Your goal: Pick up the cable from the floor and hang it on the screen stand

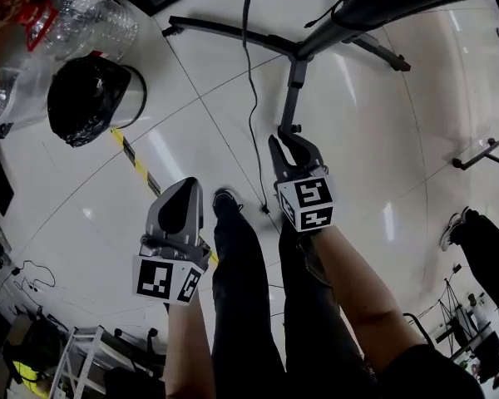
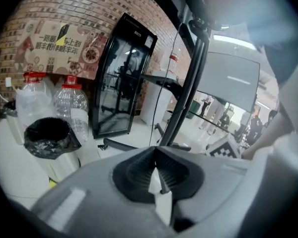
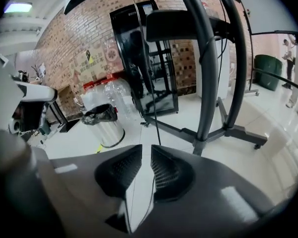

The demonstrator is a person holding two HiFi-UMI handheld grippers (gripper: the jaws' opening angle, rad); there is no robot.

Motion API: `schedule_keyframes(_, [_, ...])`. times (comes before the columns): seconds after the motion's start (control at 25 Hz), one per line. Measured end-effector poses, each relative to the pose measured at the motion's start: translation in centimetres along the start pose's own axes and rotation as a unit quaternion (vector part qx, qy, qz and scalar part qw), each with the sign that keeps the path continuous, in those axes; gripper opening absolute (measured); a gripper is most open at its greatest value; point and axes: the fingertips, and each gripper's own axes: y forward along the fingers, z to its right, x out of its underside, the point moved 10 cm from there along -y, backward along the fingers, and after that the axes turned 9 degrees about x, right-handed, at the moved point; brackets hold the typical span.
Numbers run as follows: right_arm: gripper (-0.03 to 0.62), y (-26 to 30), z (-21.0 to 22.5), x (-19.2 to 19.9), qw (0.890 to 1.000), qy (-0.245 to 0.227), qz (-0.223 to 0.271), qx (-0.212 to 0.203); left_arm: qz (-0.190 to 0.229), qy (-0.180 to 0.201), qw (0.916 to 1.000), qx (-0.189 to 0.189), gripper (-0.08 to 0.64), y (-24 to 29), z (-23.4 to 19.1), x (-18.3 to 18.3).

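Task not started: cable (image 1: pixel 251 98) trails on floor at frame centre beside screen stand (image 1: pixel 293 73); left gripper (image 1: pixel 185 186) closed, right gripper (image 1: pixel 284 143) slightly parted, both empty.

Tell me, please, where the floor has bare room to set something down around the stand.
Bare floor lies between the bin and the cable, crossed only by the tape, and right of the stand out to the shoe. It is crowded at the stand's legs and by the bottles.
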Motion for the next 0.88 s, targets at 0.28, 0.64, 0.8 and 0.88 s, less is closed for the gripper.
schedule_keyframes(0.28, [0.104, 6.9, -1.1, 6.3, 0.998, -0.001, -0.064, -0.015, -0.019, -0.004, 0.9997, -0.015, 0.003, 1.5, -4.1, 5.3])
schedule_keyframes(0.64, [0.12, 14.7, -1.9, 11.7, 0.995, 0.002, -0.097, 0.004, -0.044, -0.021, 0.9983, -0.031, 0.003, 1.7, -9.6, 12.3])
schedule_keyframes(0.8, [0.121, 17.1, -1.5, 14.0, 0.992, 0.017, -0.119, 0.024, -0.051, -0.027, 0.9979, -0.031, 0.003, 2.0, -11.4, 14.5])
schedule_keyframes(0.88, [0.121, 18.0, -1.5, 15.1, 0.991, 0.02, -0.131, 0.031, -0.051, -0.027, 0.9979, -0.029, 0.003, 2.0, -12.0, 15.3])
